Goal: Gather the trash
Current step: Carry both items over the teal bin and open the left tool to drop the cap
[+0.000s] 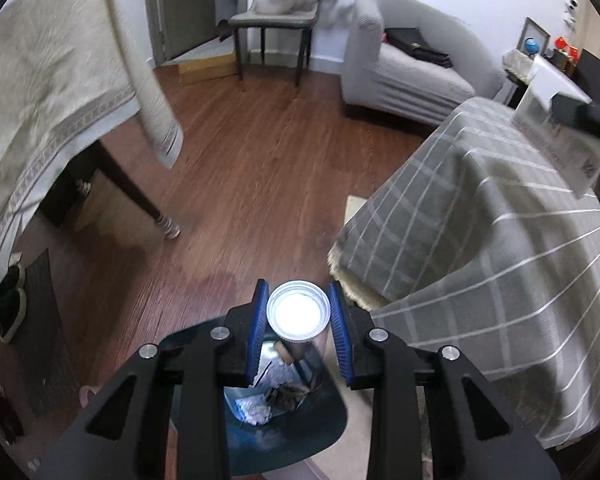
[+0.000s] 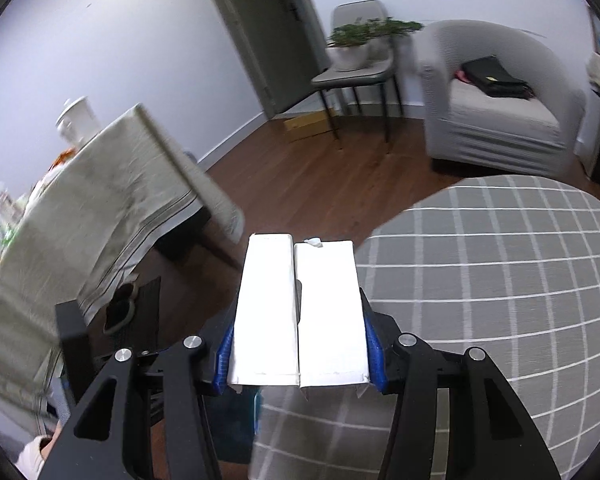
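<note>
Even indoor light; glare on cup [image 1: 299, 312] base; motion blur at tablecloth [image 2: 80, 216]; fisheye edge bending.

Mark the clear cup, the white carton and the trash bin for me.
clear cup [image 1: 299, 314], left wrist view, on its round base facing the camera.
white carton [image 2: 300, 312], right wrist view, on its flat white face.
trash bin [image 1: 324, 420], left wrist view, on its dark inner wall.

Clear plastic cup [image 1: 299, 314], matt carton [image 2: 300, 312]
</note>
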Motion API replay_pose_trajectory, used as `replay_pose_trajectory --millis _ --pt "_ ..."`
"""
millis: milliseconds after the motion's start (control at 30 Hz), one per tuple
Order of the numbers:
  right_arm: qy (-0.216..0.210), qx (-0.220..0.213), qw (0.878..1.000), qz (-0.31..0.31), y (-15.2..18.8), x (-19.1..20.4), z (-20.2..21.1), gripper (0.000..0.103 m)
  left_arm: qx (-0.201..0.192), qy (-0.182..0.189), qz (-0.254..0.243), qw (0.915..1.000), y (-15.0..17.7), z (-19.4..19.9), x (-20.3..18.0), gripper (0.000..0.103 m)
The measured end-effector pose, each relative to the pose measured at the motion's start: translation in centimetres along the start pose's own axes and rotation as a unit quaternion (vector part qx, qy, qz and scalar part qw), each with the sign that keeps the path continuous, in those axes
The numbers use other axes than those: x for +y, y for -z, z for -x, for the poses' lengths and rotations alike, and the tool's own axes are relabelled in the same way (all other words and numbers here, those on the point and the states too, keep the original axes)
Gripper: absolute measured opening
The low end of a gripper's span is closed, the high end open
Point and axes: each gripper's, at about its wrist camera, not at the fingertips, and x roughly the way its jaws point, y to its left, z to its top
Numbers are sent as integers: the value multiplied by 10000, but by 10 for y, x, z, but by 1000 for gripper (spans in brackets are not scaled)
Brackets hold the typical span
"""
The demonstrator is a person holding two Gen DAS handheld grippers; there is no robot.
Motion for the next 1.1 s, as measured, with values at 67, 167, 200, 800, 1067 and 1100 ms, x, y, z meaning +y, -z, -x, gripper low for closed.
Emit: replay_pose_trajectory --millis 67,167,200,800,1067,1100 --pt "-74 62 9999 114 2 12 -5 52 89 -79 26 9999 7 -5 8 33" --pt "-185 186 9992 286 7 31 -14 52 235 -152 89 9996 17 -14 19 33" --pt "-205 211 9990 325 7 35 -17 52 298 -166 126 9993 21 -17 24 33" --pt "-412 864 9910 931 32 105 -79 52 1596 -316 545 9852 96 -91 81 33" --pt "-397 1099 9872 1085 41 119 -99 52 2049 -287 683 9760 119 -114 100 33" --pt "-390 1130 9867 1101 43 120 -102 52 2068 -284 726 9753 121 -115 102 33"
